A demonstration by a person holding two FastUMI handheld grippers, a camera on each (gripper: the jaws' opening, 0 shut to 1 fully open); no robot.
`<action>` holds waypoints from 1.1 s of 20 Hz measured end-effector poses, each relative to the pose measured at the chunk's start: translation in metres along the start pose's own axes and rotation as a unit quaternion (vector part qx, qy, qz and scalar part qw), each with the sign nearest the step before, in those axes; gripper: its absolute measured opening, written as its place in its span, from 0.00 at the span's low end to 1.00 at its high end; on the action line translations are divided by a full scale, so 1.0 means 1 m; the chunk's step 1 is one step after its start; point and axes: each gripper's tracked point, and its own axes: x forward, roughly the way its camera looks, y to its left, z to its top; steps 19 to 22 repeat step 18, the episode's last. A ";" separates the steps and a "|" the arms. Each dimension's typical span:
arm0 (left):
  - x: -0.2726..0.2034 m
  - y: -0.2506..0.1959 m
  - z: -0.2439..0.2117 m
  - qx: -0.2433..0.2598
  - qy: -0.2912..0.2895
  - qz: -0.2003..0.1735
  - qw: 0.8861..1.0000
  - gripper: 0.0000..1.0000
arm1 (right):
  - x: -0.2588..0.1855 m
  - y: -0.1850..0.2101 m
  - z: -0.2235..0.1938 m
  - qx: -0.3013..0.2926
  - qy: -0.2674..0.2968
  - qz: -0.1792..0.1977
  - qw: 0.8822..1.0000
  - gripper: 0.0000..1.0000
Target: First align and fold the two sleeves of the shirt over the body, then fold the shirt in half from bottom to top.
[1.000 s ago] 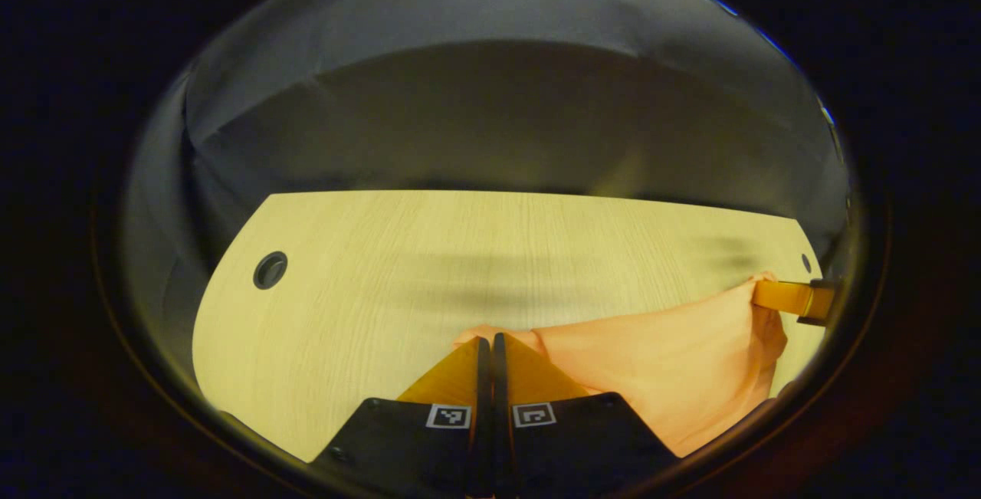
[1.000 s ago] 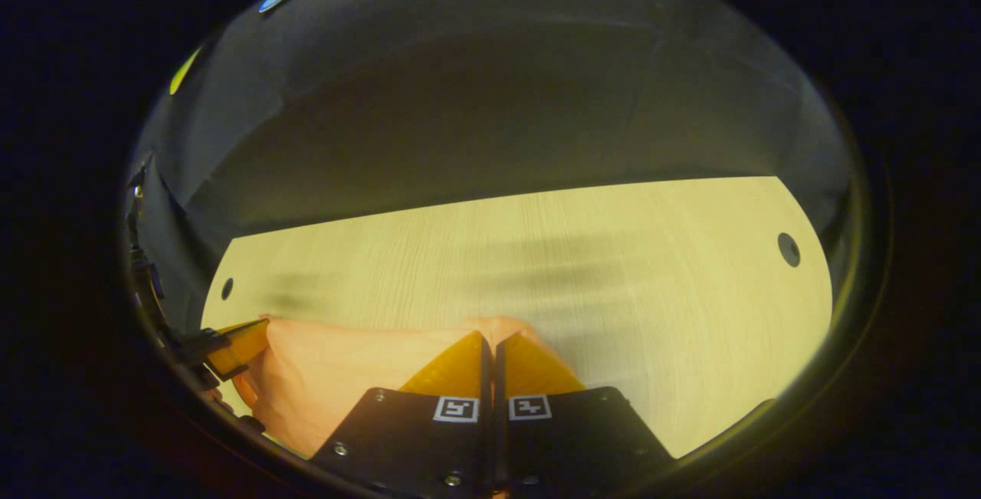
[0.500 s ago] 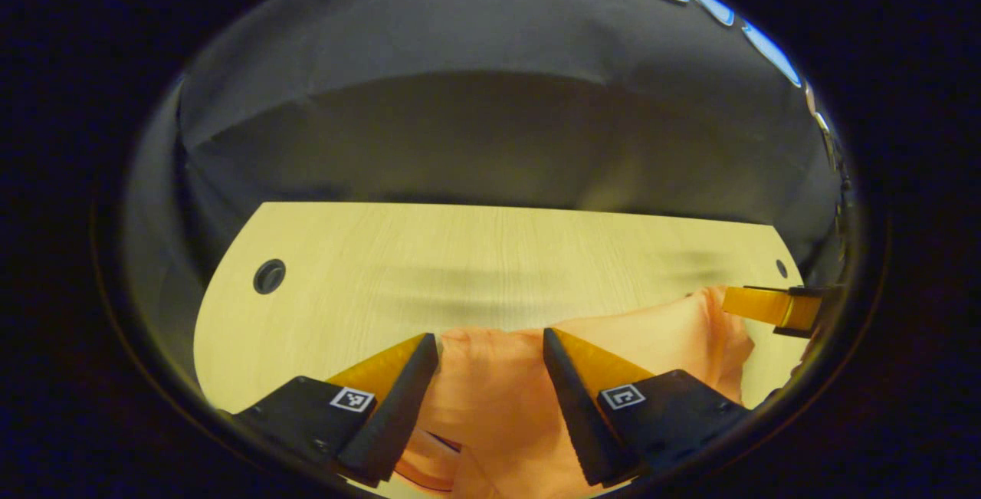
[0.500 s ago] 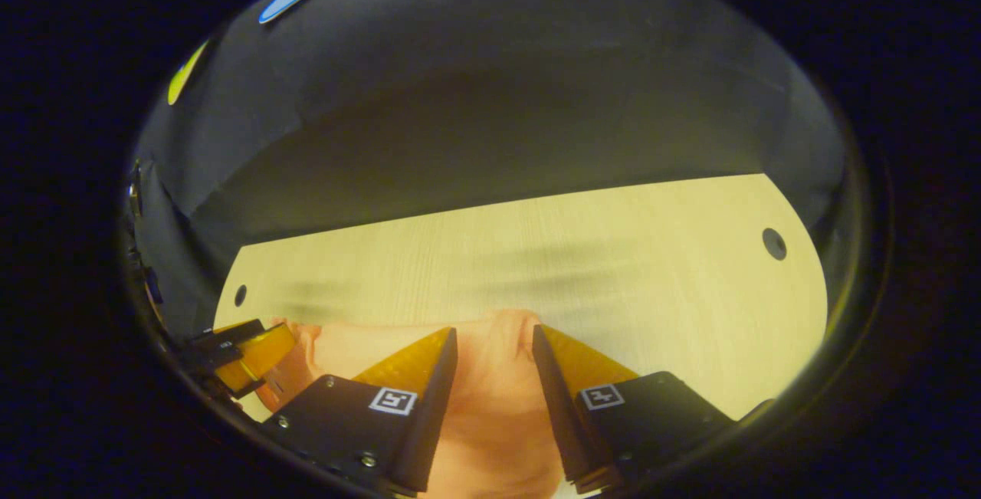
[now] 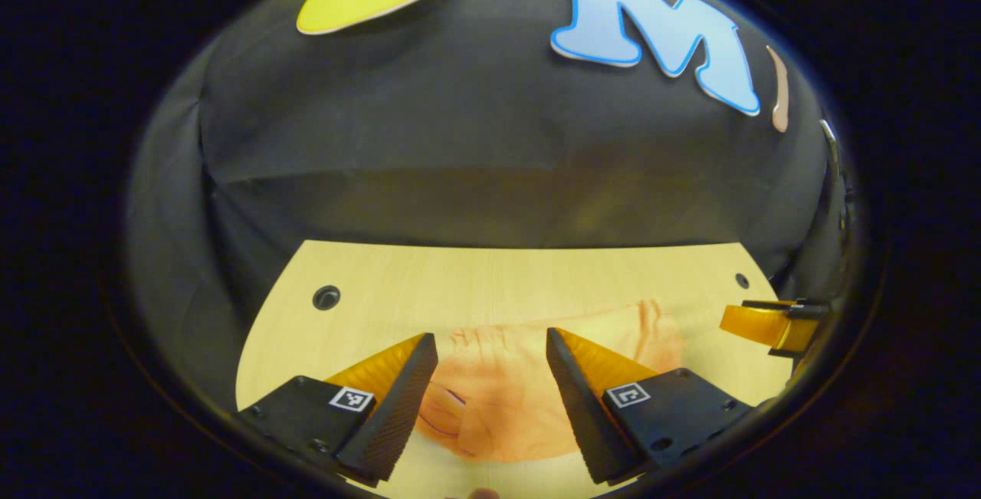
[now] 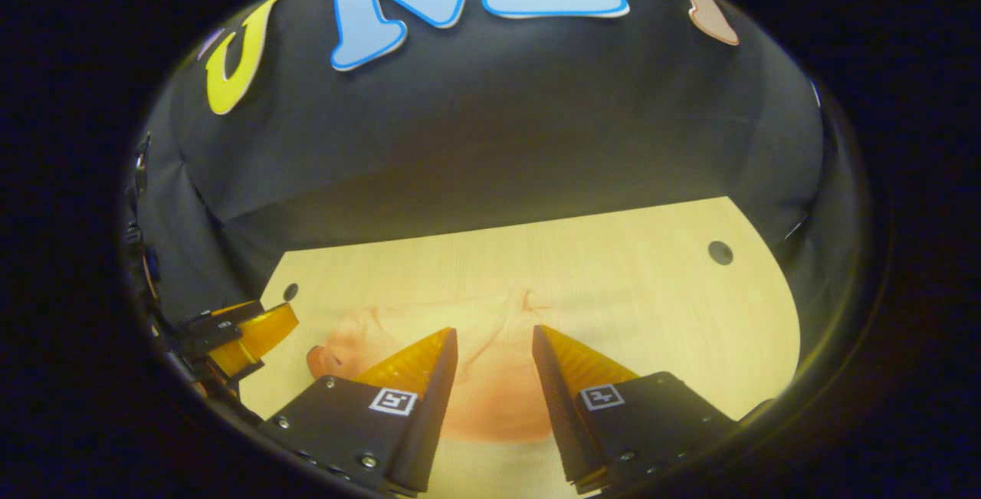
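The orange shirt (image 5: 529,399) is lying folded on the wooden table (image 5: 490,284), low in both frames; the left gripper (image 5: 490,353) and right gripper (image 6: 492,349) are hanging wide open above it, holding nothing

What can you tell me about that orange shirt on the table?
The shirt is a soft peach-orange cloth, lying folded into a compact bundle on the pale wooden table. Its far edge is gathered into small wrinkles, and a rounded fold shows at its near left corner. It rests on the tabletop alone: the left gripper and right gripper hover over it with jaws open, touching nothing.
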 end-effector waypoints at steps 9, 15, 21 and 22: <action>-0.168 -0.033 0.024 0.020 -0.091 -0.014 0.996 0.94 | -0.153 0.036 -0.018 -0.048 -0.076 0.019 0.996 0.62; -0.239 -0.052 0.016 0.047 -0.140 -0.019 0.989 0.94 | -0.218 0.057 -0.054 -0.064 -0.111 0.037 0.991 0.63; -0.264 -0.061 0.000 0.038 -0.146 -0.024 0.988 0.94 | -0.235 0.062 -0.071 -0.074 -0.120 0.045 0.989 0.63; -0.264 -0.061 0.000 0.038 -0.146 -0.024 0.988 0.94 | -0.235 0.062 -0.071 -0.074 -0.120 0.045 0.989 0.63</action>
